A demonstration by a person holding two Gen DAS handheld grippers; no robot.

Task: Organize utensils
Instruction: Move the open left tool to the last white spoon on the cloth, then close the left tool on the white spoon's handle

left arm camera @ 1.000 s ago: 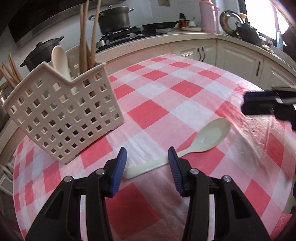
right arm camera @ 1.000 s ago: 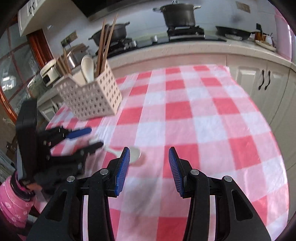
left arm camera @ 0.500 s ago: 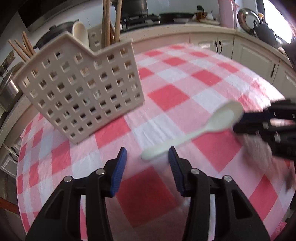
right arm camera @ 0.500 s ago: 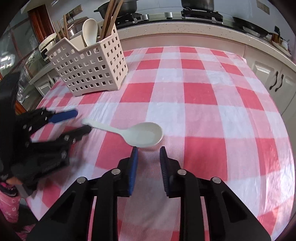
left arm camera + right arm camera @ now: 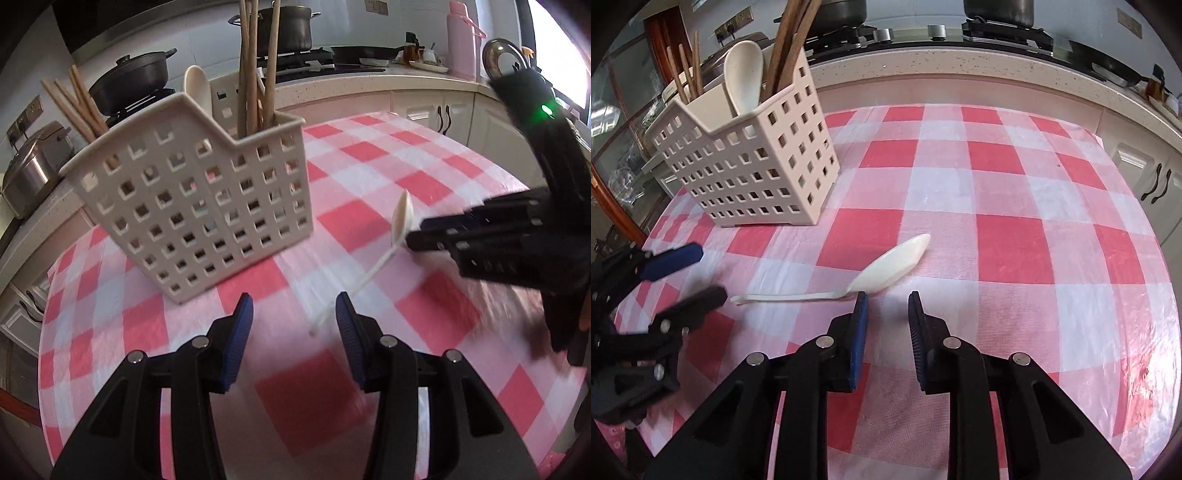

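**A:** Start at the left. What's the perforated basket [image 5: 192, 206] doing there?

**B:** It stands upright on the checked tablecloth [image 5: 1015, 240] and is already in use. Wooden chopsticks [image 5: 255, 66] stick up from one compartment and a white spoon [image 5: 197, 88] from another, handles down so they stay put. I take it as the destination.

**A:** And the left gripper [image 5: 294, 301]?

**B:** It hangs just in front of the basket at a middling gape, with nothing clamped. The thin handle end of the loose spoon [image 5: 890, 264] shows in the gap near its right-hand pad, but neither pad presses on it. My guess is that it waits there to catch or steady the handle.

**A:** So the loose spoon is still out on the cloth?

**B:** Yes, well clear of the basket, handle pointing toward the left gripper and bowl toward the right one. From the left wrist camera the bowl looks tipped up on its edge. Whether it is really lifted, I cannot tell.

**A:** And on the right?

**B:** The right gripper [image 5: 888, 297] has just been closing and its jaws now stand narrow, with only cloth between them. Its left finger's tip sits right at the spoon's neck, touching or nearly so. That looks more like a nudge to tilt the spoon than a grasp.
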